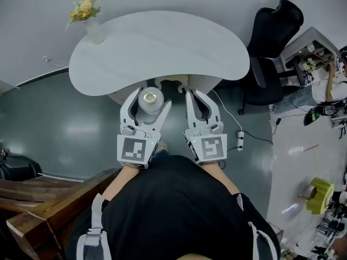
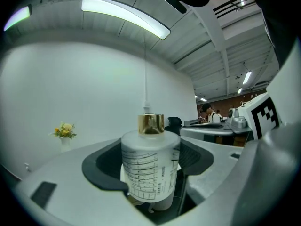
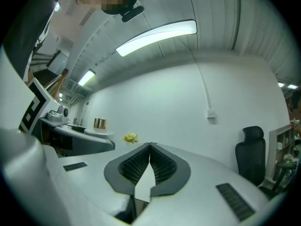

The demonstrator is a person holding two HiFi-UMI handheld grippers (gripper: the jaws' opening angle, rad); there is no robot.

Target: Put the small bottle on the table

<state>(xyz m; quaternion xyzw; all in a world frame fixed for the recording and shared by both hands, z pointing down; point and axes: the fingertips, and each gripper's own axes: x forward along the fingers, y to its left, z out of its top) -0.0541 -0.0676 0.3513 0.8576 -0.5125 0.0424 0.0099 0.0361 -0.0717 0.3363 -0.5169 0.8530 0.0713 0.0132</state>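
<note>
A small frosted bottle [image 1: 151,101] with a gold cap stands upright between the jaws of my left gripper [image 1: 150,97], which is shut on it. In the head view it hangs just in front of the near edge of the white curved table [image 1: 162,42], above the floor. The left gripper view shows the bottle [image 2: 150,173] with printed lines on its side, clamped between the dark pads [image 2: 101,166]. My right gripper [image 1: 194,93] is beside it on the right, shut with nothing in it; its pads [image 3: 162,166] meet at the tips.
A vase of yellow flowers [image 1: 89,20] stands on the table's far left end. A black office chair [image 1: 271,53] and a cluttered desk [image 1: 320,53] are at the right. A wooden bench [image 1: 38,199] lies at lower left, a power strip [image 1: 240,141] on the floor.
</note>
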